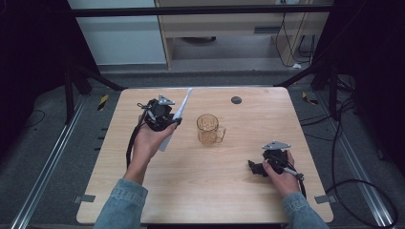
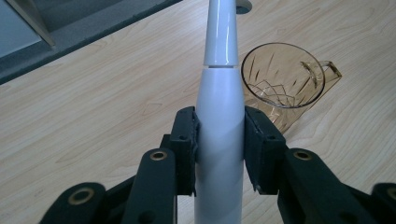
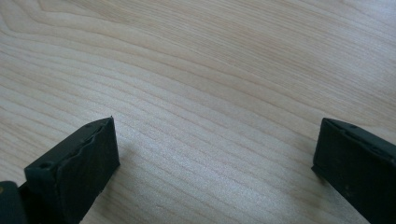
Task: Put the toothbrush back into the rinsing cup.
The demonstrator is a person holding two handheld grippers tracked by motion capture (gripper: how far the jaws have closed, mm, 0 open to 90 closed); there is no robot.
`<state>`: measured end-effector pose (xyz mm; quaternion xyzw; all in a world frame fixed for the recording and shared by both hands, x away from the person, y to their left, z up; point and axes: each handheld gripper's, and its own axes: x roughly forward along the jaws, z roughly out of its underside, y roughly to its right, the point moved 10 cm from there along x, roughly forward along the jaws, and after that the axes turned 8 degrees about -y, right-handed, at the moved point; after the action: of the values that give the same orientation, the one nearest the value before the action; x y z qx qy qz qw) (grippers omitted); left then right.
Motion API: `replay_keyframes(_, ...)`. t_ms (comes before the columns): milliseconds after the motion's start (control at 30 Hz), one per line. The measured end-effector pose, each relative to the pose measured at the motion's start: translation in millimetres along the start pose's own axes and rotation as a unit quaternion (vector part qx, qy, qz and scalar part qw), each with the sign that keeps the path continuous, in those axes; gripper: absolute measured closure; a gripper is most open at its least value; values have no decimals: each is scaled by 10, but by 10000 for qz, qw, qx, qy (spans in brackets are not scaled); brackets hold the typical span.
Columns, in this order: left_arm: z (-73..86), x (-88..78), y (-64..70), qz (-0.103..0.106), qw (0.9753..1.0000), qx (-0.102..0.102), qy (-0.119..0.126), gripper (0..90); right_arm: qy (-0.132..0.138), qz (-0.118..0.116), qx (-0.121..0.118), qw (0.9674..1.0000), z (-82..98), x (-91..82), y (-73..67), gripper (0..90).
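A white electric toothbrush (image 1: 175,117) (image 2: 219,140) is clamped by its handle between the jaws of my left gripper (image 1: 165,119) (image 2: 219,140), which is raised above the left half of the table. Its thin neck points away toward the table's far edge. An amber cut-glass mug (image 1: 209,129) (image 2: 285,79) stands upright and empty near the middle of the table, just right of the toothbrush, handle to the right. My right gripper (image 1: 255,168) (image 3: 212,161) rests low at the table's near right, open, with bare wood between its jaws.
The wooden table (image 1: 239,186) has a small dark round disc (image 1: 236,100) near its far edge. Black frame legs and cables lie on the grey floor around it. A person's forearms in denim sleeves come in from the bottom.
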<state>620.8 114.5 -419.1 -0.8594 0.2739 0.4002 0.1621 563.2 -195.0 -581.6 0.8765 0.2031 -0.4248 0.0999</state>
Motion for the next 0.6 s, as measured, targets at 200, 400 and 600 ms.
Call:
replay_keyframes(200, -134, -16, 40, -8, 10000, 78, 43, 668, -1, 0, 2, 10000, 0, 0, 0, 3)
replay_keyframes(400, -283, -44, 103, -45, 9998, 112, 130, 668, -8, 3, 4, 10000, 1, -2, 0, 3)
replay_keyframes(600, -391, -63, 158, -63, 9996, 185, 185, 668, -7, 4, -1, 10000, 1, -1, 1, 3)
